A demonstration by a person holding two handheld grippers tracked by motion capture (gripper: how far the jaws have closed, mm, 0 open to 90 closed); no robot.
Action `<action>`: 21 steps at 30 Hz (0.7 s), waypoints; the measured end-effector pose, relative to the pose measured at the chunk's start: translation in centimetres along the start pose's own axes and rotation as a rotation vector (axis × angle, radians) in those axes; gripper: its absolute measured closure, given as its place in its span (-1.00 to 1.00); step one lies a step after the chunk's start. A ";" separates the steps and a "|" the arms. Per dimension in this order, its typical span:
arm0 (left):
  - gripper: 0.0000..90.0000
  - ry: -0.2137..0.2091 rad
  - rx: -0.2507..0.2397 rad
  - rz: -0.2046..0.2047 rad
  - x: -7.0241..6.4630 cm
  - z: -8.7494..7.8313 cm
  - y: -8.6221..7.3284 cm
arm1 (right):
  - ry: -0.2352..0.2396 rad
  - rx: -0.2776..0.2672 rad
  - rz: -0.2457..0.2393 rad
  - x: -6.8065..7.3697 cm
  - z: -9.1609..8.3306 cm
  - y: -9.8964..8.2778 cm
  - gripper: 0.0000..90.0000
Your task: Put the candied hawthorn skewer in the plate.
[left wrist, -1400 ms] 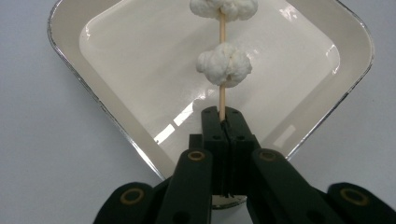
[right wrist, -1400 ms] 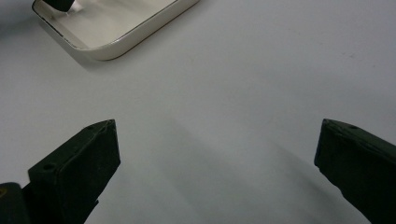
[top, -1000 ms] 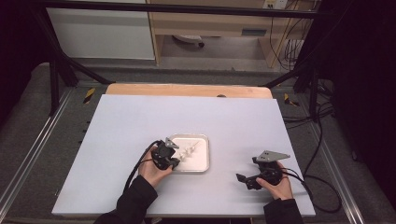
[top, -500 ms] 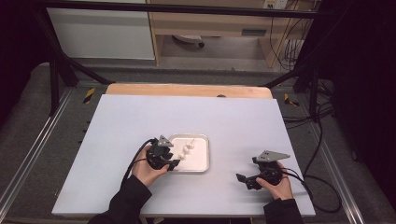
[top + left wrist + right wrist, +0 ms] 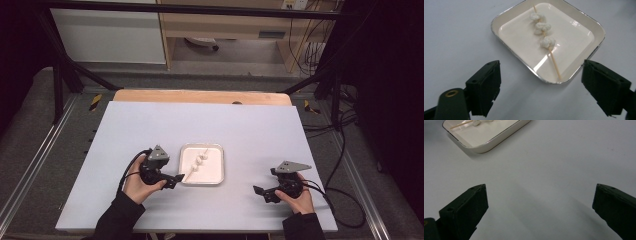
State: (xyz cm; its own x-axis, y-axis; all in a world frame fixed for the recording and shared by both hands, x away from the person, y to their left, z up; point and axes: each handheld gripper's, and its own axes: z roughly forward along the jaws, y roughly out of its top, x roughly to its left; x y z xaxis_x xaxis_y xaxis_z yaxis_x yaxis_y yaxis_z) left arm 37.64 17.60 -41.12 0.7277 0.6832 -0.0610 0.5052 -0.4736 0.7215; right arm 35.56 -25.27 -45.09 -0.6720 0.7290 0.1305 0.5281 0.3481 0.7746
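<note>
A white square tray with a silver rim lies on the table in front of me. In it rests a wooden skewer threaded with three white lumps. My left gripper sits just left of the tray's near corner. Its jaws have just been opening and stand wide apart with nothing between them. In the left gripper view, the skewer lies slantwise in the tray beyond the gripper. My right gripper rests open near the front right of the table, apart from the tray and skewer.
The pale grey tabletop stretches wide around the tray, with a wooden strip along its far edge. Black cables trail off the right side. Metal frame rails run along both sides.
My left gripper has drawn back to the left from over the tray and opened its jaws. The skewer now lies free in the tray. The right gripper has stayed put.
</note>
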 end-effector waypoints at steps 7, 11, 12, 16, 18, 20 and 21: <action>-0.83 0.018 -0.009 -0.018 1.0 -1.0 -2.4 | -0.001 0.001 0.001 0.0 0.0 0.0 -0.98; -0.84 0.030 -0.025 -0.041 1.7 -1.7 -3.8 | -0.001 0.006 0.003 0.0 0.1 0.0 -0.98; -0.84 0.034 -0.025 -0.045 1.8 -1.9 -4.2 | -0.003 0.010 0.005 0.0 0.1 0.0 -0.98; -0.84 0.044 -0.043 -0.064 2.4 -2.7 -5.6 | -0.005 0.010 0.000 0.0 0.1 -0.1 -0.98; -0.84 0.047 -0.049 -0.069 2.6 -3.1 -6.3 | -0.002 0.014 0.006 0.1 0.1 -0.1 -0.98; -0.84 0.055 -0.053 -0.084 2.9 -3.4 -7.0 | -0.002 0.015 0.006 0.1 0.1 -0.1 -0.98; -0.84 0.058 -0.060 -0.094 3.0 -3.5 -7.3 | -0.003 0.015 0.006 0.1 0.2 -0.1 -0.98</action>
State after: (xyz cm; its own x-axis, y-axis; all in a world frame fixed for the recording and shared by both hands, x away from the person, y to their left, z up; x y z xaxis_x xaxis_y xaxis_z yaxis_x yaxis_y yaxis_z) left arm 34.47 25.05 -44.20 0.6491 0.7552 -0.0916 0.5402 -0.3728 0.7544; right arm 35.55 -25.16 -45.25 -0.6673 0.7329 0.1327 0.5396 0.3528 0.7644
